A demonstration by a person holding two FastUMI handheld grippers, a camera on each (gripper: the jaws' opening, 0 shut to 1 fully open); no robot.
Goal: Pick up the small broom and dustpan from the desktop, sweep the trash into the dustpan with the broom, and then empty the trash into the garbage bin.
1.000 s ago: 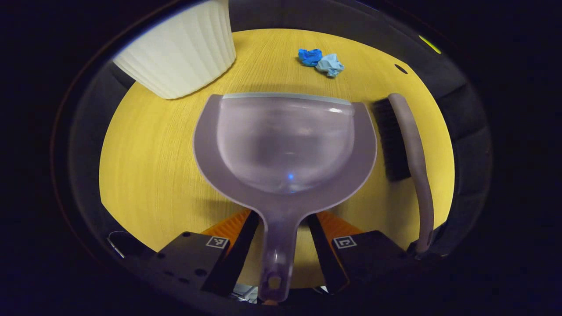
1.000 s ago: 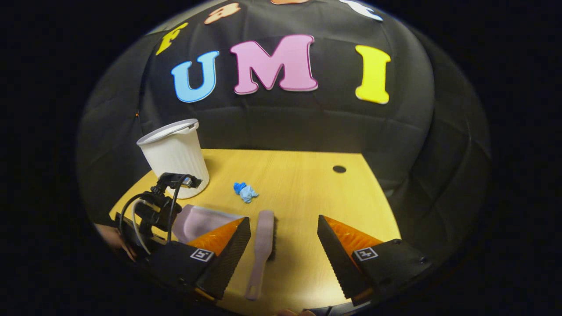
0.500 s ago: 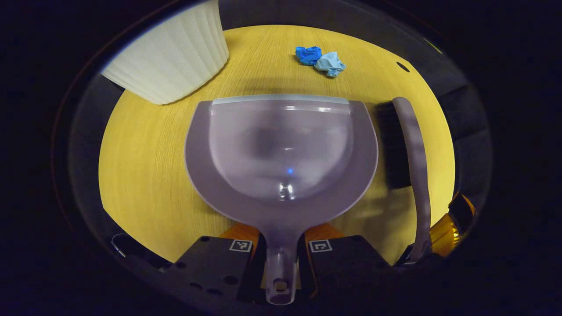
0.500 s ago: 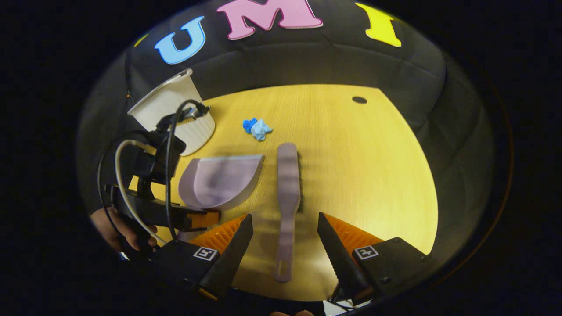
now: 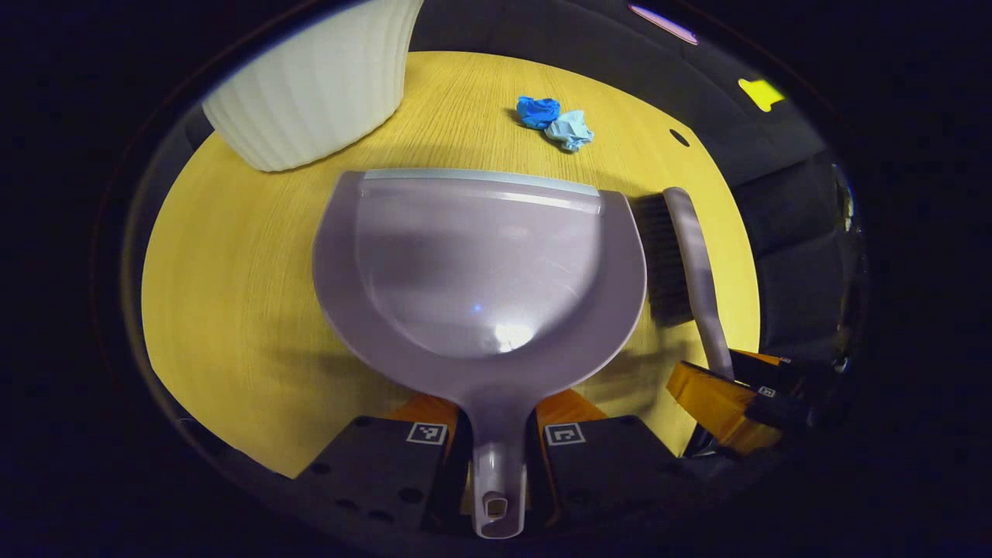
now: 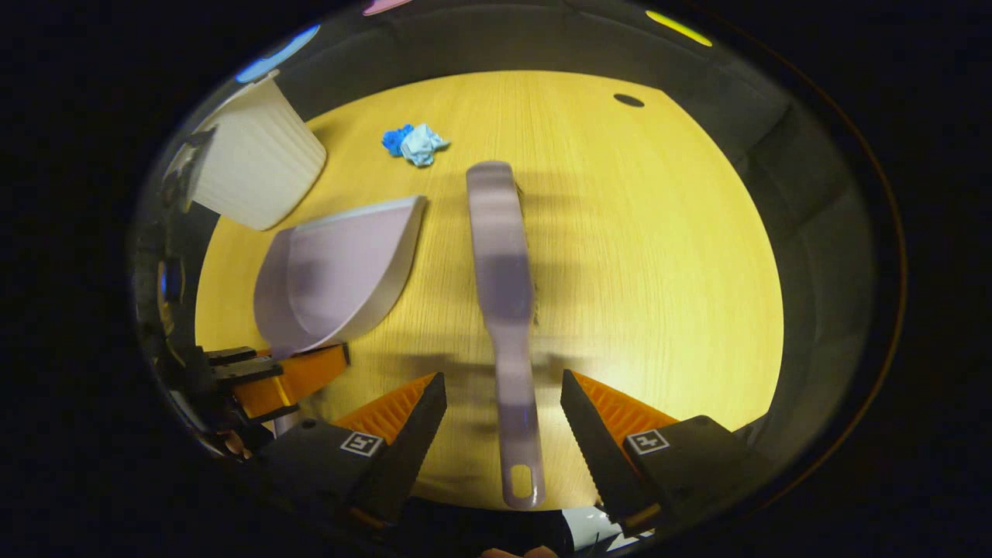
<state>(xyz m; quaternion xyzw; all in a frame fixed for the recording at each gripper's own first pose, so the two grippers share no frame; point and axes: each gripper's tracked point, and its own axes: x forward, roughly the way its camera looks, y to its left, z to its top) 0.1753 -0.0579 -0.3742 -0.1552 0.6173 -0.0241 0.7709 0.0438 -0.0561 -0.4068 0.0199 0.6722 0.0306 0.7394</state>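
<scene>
In the right gripper view, the right gripper (image 6: 502,411) hangs over the yellow wooden desktop (image 6: 659,256) with its jaws spread wide, one finger on each side of the small broom's (image 6: 502,287) handle and neither touching it. The broom lies flat, handle end with its hanging hole nearest the camera. To its left sits the lilac dustpan (image 6: 337,275), its handle held by the left gripper (image 6: 279,380). Beyond the pan stands a white ribbed garbage bin (image 6: 252,167), and near it, at the far side of the desktop, lie two crumpled blue scraps of trash (image 6: 415,142).
</scene>
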